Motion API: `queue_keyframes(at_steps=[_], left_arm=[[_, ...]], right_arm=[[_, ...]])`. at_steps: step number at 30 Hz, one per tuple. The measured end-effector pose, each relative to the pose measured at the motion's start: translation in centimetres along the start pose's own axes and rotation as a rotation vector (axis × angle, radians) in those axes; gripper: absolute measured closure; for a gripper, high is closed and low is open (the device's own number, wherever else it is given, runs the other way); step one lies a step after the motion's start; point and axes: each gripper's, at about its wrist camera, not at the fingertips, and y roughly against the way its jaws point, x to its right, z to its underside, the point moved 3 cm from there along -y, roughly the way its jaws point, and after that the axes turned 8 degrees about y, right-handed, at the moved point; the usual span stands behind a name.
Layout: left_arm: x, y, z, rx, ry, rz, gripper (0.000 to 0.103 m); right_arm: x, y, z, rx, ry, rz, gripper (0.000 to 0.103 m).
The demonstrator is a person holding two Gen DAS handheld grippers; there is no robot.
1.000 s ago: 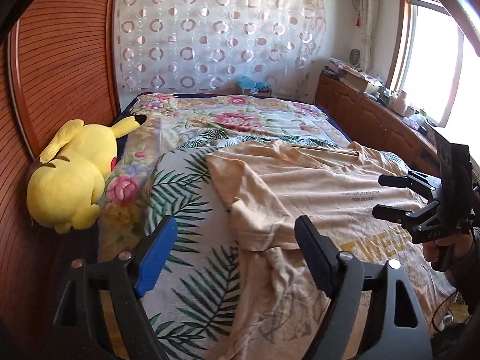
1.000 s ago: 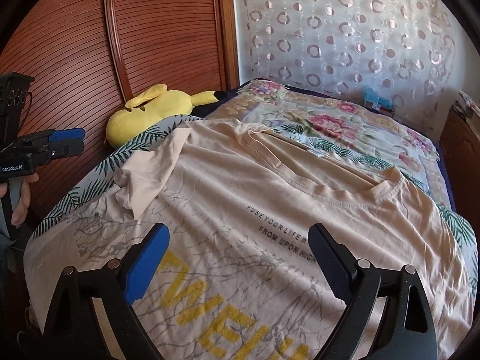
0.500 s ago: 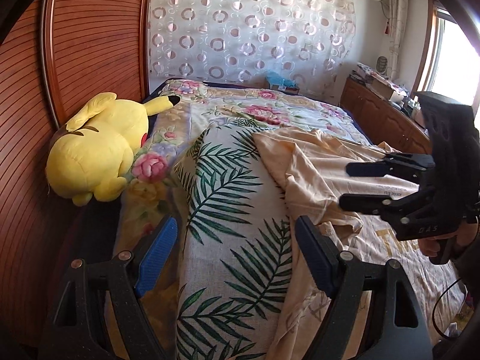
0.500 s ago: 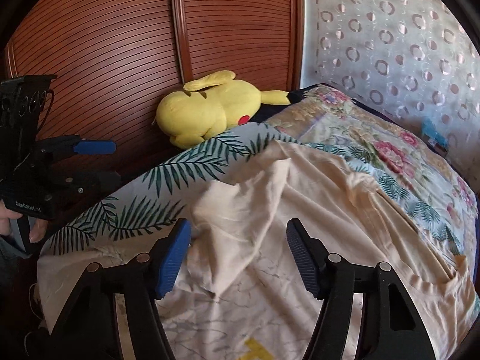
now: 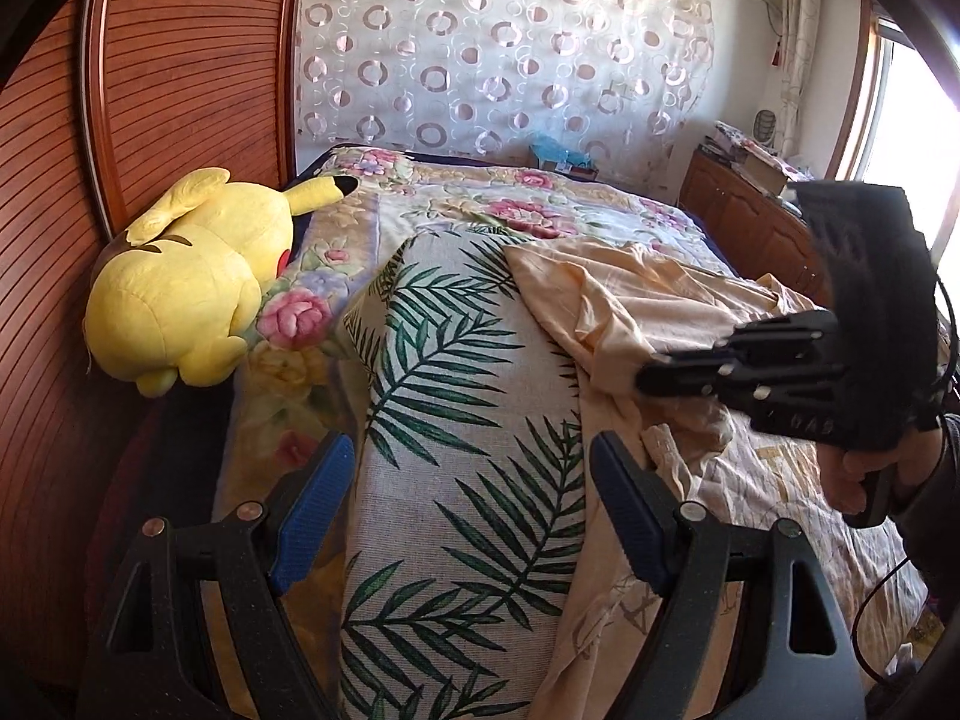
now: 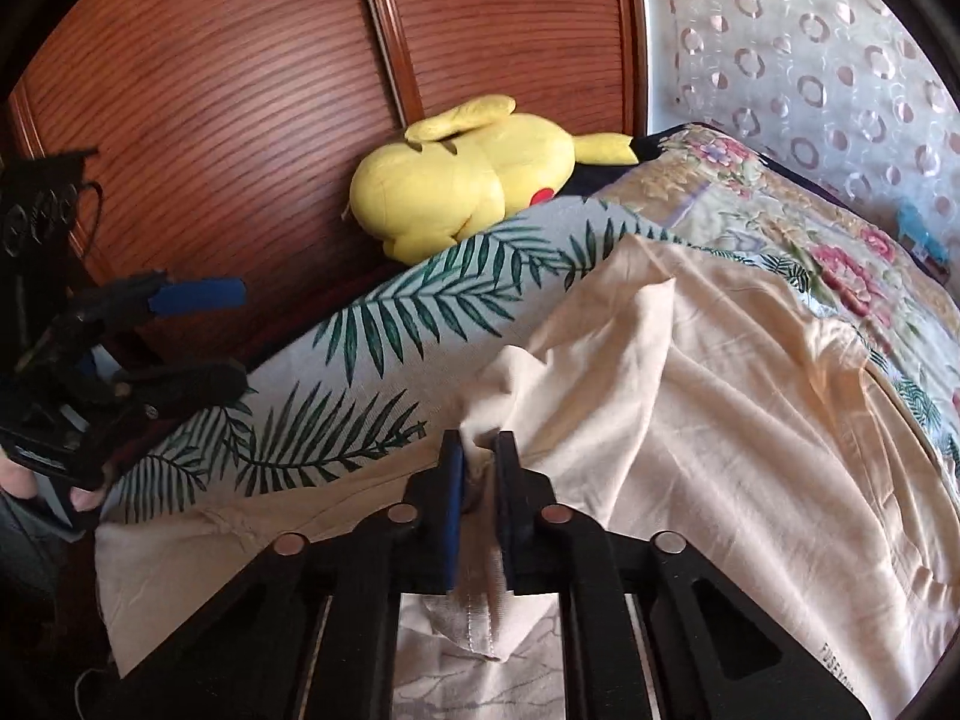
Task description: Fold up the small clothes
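Right tool (image 6: pixel 477 468) has its jaws pressed together on a bunched fold of the peach T-shirt (image 6: pixel 720 420), at the sleeve edge; a hemmed strip of the cloth hangs out below the two pads. In the left wrist view the same tool (image 5: pixel 654 378) comes in from the right, held by a hand (image 5: pixel 864 474) in a dark sleeve, its tips closed at the crumpled side of the shirt.

Left tool (image 5: pixel 468 480) stands wide open with nothing between its blue-lined fingers (image 5: pixel 312 498). It hovers over the palm-leaf blanket (image 5: pixel 444 420), just left of the shirt's edge, and touches no cloth. From the right wrist view it shows at the left edge (image 6: pixel 237 330), apart from the shirt, with a hand (image 6: pixel 24 474) at its grip.

The T-shirt lies spread on the bed, on top of the palm-leaf blanket, which itself lies over a floral quilt (image 5: pixel 540 204). Its near side is rumpled and drawn up where the right tool has it; grey printed lines and yellow lettering show on the part nearest the camera (image 5: pixel 774 468).

A yellow plush toy (image 5: pixel 186 282) lies on its side at the left edge of the bed, against a ribbed wooden panel (image 5: pixel 180 72). A curtain with ring patterns (image 5: pixel 510 42) hangs behind the bed, and a wooden cabinet (image 5: pixel 750 228) with clutter stands under the window on the right.
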Motion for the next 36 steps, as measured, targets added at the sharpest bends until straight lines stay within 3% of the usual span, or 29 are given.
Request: queue_keyframes(at_steps=[7,14,17,19,20,23,27,36], left_arm=[[1.1,-0.3,0.3,-0.013,-0.018,0.016,0.022],[1.4,-0.1,0.3,-0.012,-0.027,0.014,0.022],[1.4,-0.1,0.2,-0.012,-0.028,0.014,0.022],[1.4,-0.1,0.2,-0.013,-0.029,0.015,0.022],[1.4,-0.1,0.2,-0.013,-0.028,0.015,0.022],[1.7,-0.1,0.3,-0.014,-0.031,0.016,0.022],[2.0,0.2,0.5,-0.014,-0.039,0.017,0.022],[2.2,-0.1,1.1,-0.030,-0.035,0.018,0.022]], right_arm=[[3.5,3.7,1.8,0.074,-0.082,0.084,0.096],[6.5,4.9,4.1,0.065,-0.167,0.218,0.095],[6.8,4.9,4.9,0.042,-0.161,0.314,0.095],[6.7,4.8,5.2,0.031,-0.164,0.347,0.089],[6.1,4.8,5.1,0.033,-0.168,0.338,0.084],[4.8,4.7,5.2,0.036,-0.156,0.300,0.081],[3.5,3.7,4.7,0.033,-0.112,0.250,0.067],[5.7,2.4,4.7,-0.017,-0.126,0.325,0.067]])
